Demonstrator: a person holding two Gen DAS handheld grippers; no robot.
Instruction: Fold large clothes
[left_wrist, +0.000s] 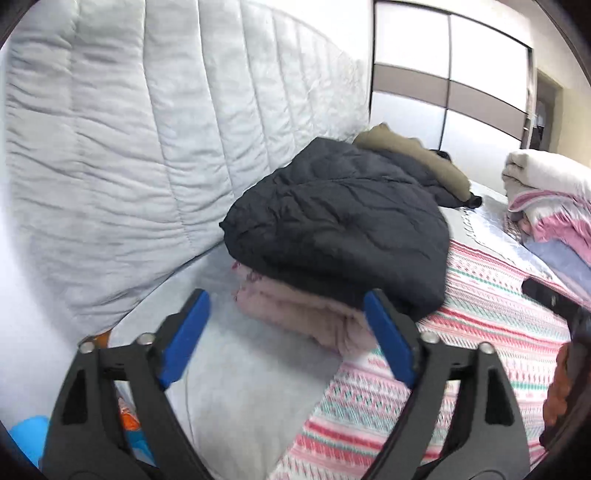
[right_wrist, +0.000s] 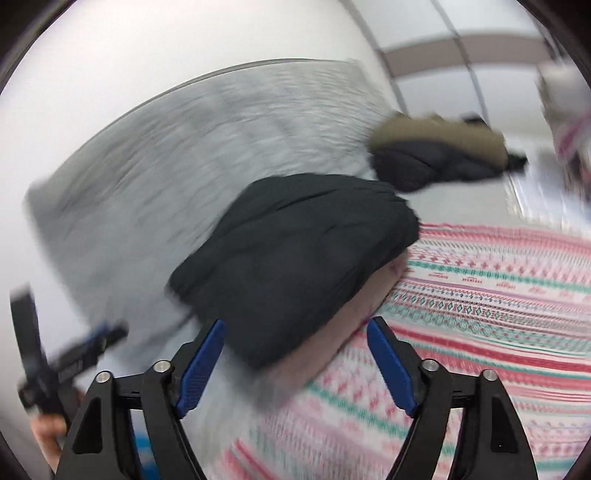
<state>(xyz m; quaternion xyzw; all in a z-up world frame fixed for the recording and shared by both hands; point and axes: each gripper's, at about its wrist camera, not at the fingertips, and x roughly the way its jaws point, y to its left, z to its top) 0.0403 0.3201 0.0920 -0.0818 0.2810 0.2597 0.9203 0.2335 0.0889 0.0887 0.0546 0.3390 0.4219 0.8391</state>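
Note:
A folded black puffer jacket (left_wrist: 340, 221) lies on top of a folded pink garment (left_wrist: 306, 314) on the bed, beside the grey quilted headboard (left_wrist: 147, 129). My left gripper (left_wrist: 286, 321) is open and empty just in front of the pink garment. In the blurred right wrist view the same black jacket (right_wrist: 295, 258) sits on the pink garment (right_wrist: 332, 336). My right gripper (right_wrist: 295, 350) is open and empty in front of it. The left gripper (right_wrist: 74, 362) shows at that view's left edge.
A second dark coat with a tan fur hood (left_wrist: 417, 162) (right_wrist: 439, 147) lies farther back. A striped pink, white and green sheet (left_wrist: 461, 332) (right_wrist: 498, 295) covers the bed. Folded white and pink bedding (left_wrist: 546, 192) is stacked at the right. A wardrobe (left_wrist: 450, 74) stands behind.

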